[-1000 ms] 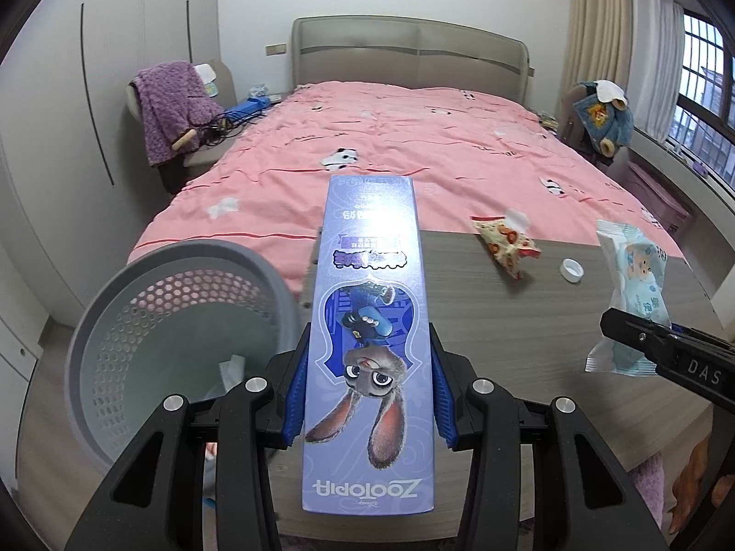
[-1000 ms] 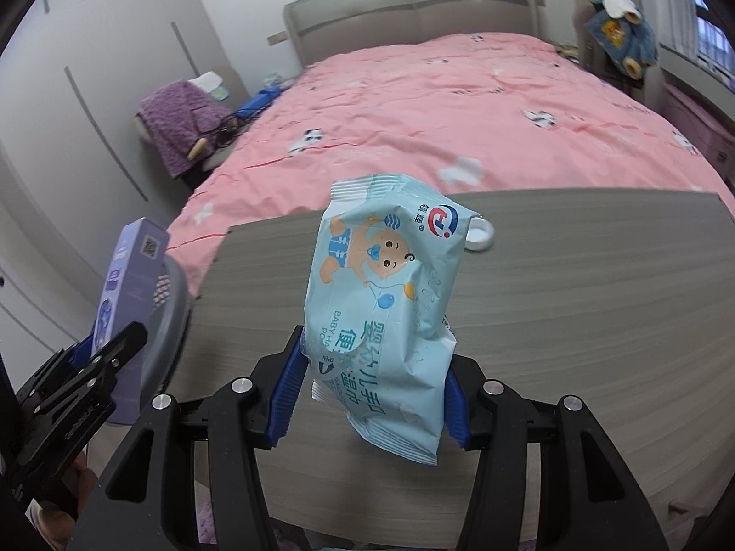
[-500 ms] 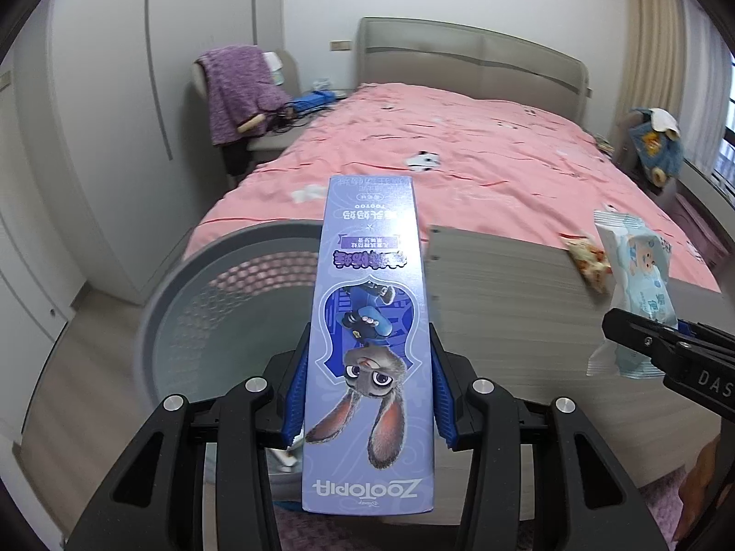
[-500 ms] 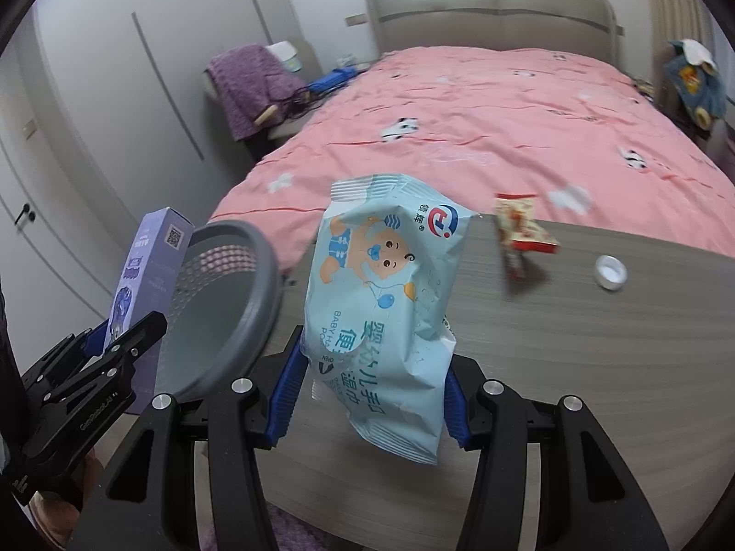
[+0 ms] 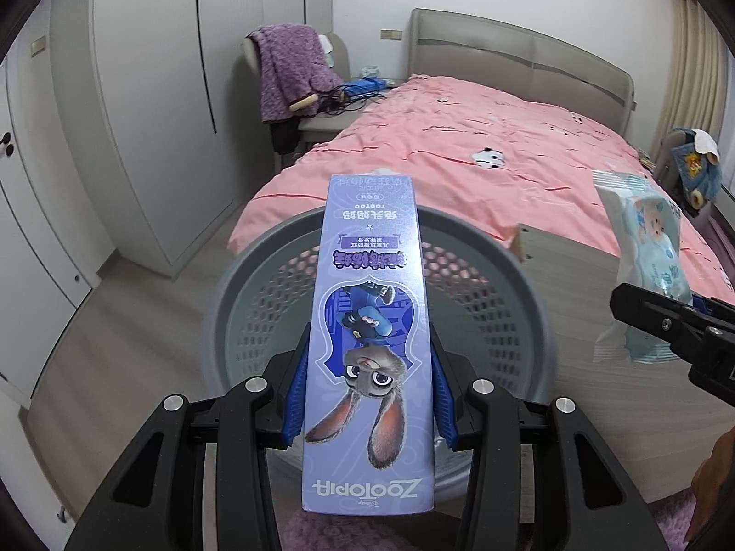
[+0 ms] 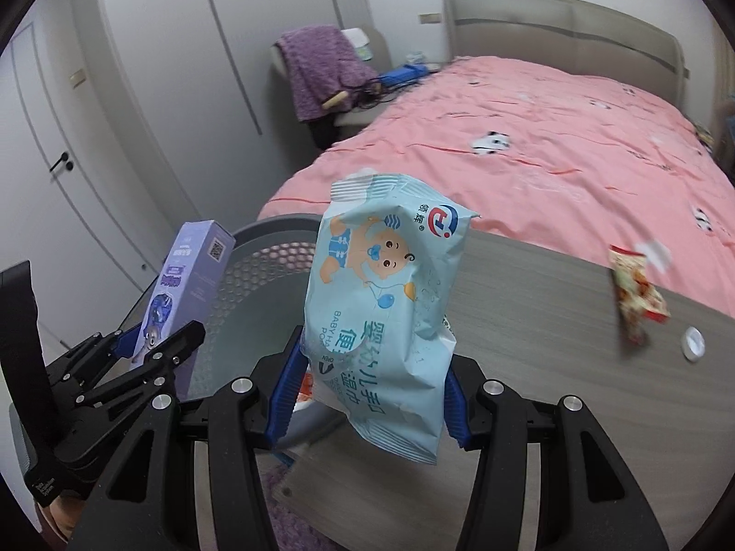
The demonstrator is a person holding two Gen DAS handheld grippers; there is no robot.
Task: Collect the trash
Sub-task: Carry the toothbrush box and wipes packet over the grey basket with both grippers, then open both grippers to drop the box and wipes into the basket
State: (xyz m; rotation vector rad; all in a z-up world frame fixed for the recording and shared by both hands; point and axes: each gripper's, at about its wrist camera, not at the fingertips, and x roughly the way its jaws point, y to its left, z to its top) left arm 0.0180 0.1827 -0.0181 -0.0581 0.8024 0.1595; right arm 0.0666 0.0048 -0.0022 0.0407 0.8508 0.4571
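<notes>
Two grippers, two held items: the left gripper [image 5: 367, 395] clamps one purple box [image 5: 370, 344] above the grey basket [image 5: 257, 275]; the right gripper [image 6: 367, 390] clamps one wipes pack [image 6: 386, 312]. On the table [image 6: 528, 367] lie one snack wrapper [image 6: 636, 294] and one cap [image 6: 692, 343].

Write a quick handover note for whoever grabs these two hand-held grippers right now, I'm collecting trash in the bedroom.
Left hand-held gripper: shut on the purple Zootopia box, held over the grey basket.
Right hand-held gripper: shut on the blue baby wipes pack, near the table's edge beside the basket.
Done: both items lifted; something already lies in the basket, unclear what.
Left: release both into the basket, then fetch the red snack wrapper and white cap from the table.
</notes>
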